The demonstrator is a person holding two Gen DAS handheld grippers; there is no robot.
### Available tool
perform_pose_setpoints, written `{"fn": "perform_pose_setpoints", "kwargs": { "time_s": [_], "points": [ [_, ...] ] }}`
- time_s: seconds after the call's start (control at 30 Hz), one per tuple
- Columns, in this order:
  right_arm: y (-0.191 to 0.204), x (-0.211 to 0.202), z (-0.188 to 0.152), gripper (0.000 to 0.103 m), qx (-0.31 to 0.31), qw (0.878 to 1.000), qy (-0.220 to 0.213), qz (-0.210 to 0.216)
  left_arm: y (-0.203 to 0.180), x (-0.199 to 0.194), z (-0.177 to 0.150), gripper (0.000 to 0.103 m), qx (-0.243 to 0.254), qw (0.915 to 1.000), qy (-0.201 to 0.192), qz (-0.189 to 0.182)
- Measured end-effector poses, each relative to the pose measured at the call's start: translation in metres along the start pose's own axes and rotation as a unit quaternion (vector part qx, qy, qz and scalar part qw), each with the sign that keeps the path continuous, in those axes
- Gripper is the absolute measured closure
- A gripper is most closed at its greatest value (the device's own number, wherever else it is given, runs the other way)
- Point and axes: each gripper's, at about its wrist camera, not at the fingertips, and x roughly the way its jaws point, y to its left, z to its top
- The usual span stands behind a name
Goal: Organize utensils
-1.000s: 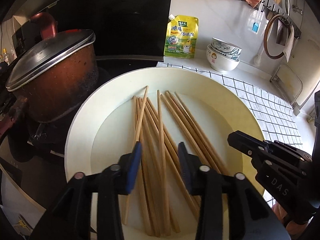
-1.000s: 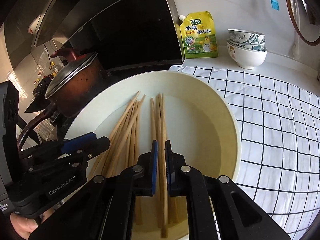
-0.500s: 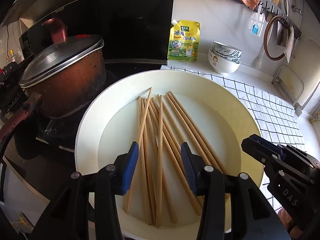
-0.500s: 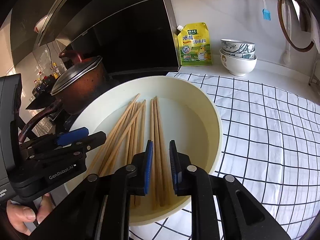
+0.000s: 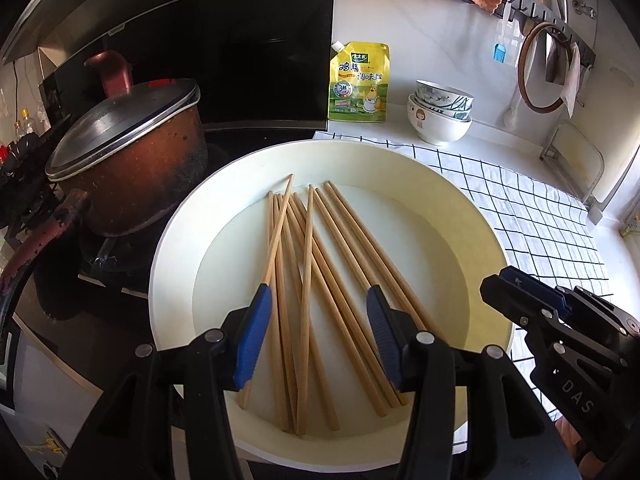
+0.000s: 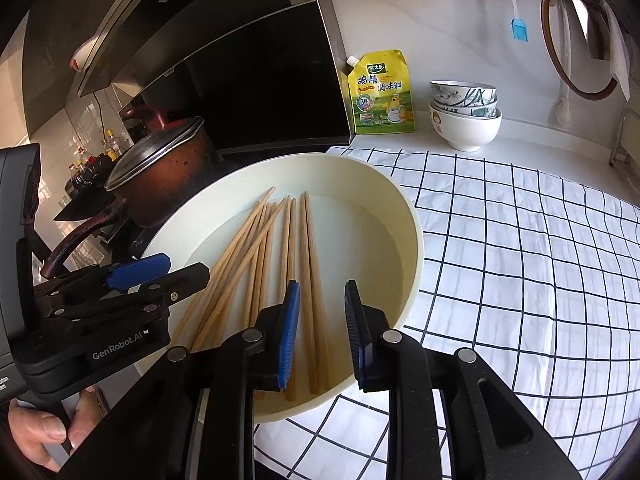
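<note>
Chopsticks (image 5: 316,280) lie loose in the cream basin (image 5: 480,232), a fanned bundle of bare wood with tips pointing toward the stove side and several crossing each other. We see none of them lifted.

Our left tool (image 5: 318,332) is released, blue pads spread wide and hovering over the near ends of the bundle; several sticks show in the gap between the pads, and we can't tell whether any pad touches one. Our right tool (image 6: 322,332) is also released, pads apart above the two rightmost sticks near the basin's near rim, gripping nothing. In the right wrist view the left tool (image 6: 132,280) sits off to the left of the basin, over its rim.

The basin rests partly on a white checked cloth (image 6: 520,260) spread on the counter (image 6: 540,140), with its left edge reaching toward the stove. Just beside it on the left is a scorched brown pot (image 5: 132,172) with a metal lid. At the back wall stand a yellow seasoning pouch (image 5: 359,82) and stacked bowls (image 5: 440,114), near each other.
</note>
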Motion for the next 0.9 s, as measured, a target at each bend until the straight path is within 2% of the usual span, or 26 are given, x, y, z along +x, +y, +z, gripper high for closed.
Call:
{"fn": "perform_pose_setpoints", "kwargs": {
  "time_s": [0.33, 0.77, 0.83, 0.9],
  "points": [
    [-0.006, -0.007, -0.002, 0.075, 0.011, 1.000, -0.007, 0.006, -0.008, -0.005, -0.003, 0.052, 0.006, 1.0000, 0.001, 0.005],
    [-0.009, -0.015, -0.006, 0.068, 0.014, 1.000, -0.012, 0.007, -0.010, -0.010, -0.007, 0.044, 0.012, 0.9999, -0.001, 0.010],
    [-0.009, -0.015, -0.006, 0.066, 0.013, 1.000, -0.012, 0.007, -0.010, -0.011, -0.008, 0.043, 0.011, 0.9999, 0.000, 0.012],
    [-0.008, -0.016, -0.007, 0.066, 0.012, 1.000, -0.011, 0.008, -0.010, -0.011, -0.008, 0.036, 0.010, 0.9998, -0.001, 0.015]
  ]
}}
